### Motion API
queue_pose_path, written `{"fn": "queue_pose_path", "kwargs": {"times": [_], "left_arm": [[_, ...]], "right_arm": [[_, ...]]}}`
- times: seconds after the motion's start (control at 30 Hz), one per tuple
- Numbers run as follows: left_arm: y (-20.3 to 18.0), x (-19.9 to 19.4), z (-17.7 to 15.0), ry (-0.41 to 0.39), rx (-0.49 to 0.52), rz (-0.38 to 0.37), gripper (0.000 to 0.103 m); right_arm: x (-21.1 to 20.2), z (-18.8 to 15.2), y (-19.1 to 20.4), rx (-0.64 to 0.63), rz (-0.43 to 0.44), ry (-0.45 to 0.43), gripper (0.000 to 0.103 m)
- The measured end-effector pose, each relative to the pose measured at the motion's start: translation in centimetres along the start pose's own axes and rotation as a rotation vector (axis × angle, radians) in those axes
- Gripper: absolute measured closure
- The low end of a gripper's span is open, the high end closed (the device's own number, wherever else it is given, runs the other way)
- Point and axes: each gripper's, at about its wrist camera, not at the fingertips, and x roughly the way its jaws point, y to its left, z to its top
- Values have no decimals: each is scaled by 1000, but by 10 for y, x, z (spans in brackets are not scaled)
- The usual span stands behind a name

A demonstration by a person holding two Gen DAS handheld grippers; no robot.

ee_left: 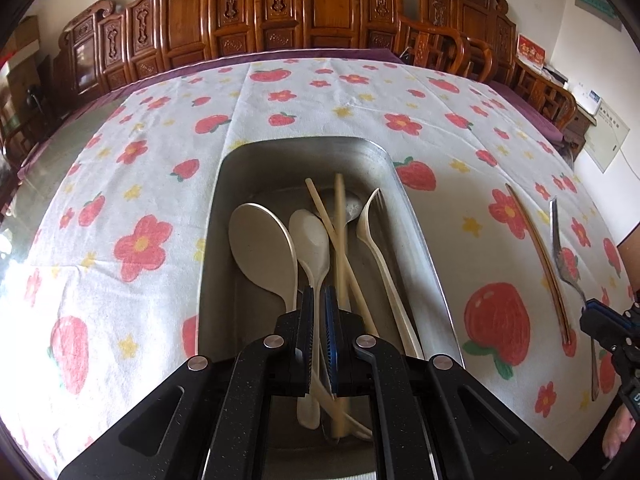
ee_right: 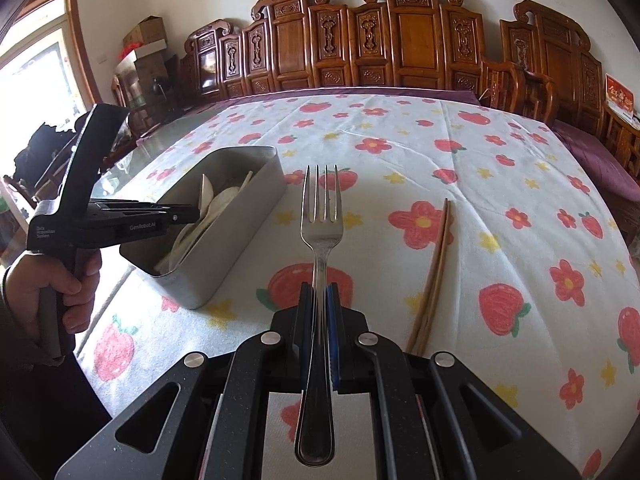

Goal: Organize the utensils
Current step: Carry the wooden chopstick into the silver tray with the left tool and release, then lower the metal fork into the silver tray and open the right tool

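A metal tray (ee_left: pixel 218 216) (ee_right: pixel 244 216) lies on the strawberry-print cloth and holds several utensils: a big cream spoon (ee_left: pixel 262 248), pale chopsticks (ee_left: pixel 340 240), a cream fork (ee_left: pixel 380 248). My left gripper (ee_left: pixel 319 300) (ee_right: pixel 195 214) hangs over the tray's near end, shut on the handle of a smaller cream spoon (ee_left: pixel 312 240), whose bowl rests among the others. My right gripper (ee_right: pixel 319 296) (ee_left: pixel 590 312) is shut on a metal fork (ee_right: pixel 322 220) (ee_left: pixel 560 248) above the cloth to the right of the tray, tines pointing away. Brown chopsticks (ee_right: pixel 436 264) (ee_left: pixel 536 248) lie on the cloth beside it.
Carved wooden chairs (ee_right: pixel 400 40) line the table's far edge. On the left the cloth ends and a bare glass tabletop (ee_left: pixel 44 168) shows. A person's hand (ee_right: pixel 52 280) grips the left gripper's handle. Cardboard boxes (ee_right: pixel 148 44) stand by the window.
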Motion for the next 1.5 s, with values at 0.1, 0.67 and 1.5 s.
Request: {"fn": "queue_pose_path", "kwargs": {"times": [0.1,0.67,1.5], "left_arm": [[3,-15,0,-29,-1,-15,95],[22,-53,0,-115,30,-35,91],[96,-76,11,-180,-107,19,68]], "right_arm": [[0,2,4,-5,2,-1,94],[4,28,36,-78,-9,-12,94],[56,91,115,-81,64,-7,94]]}}
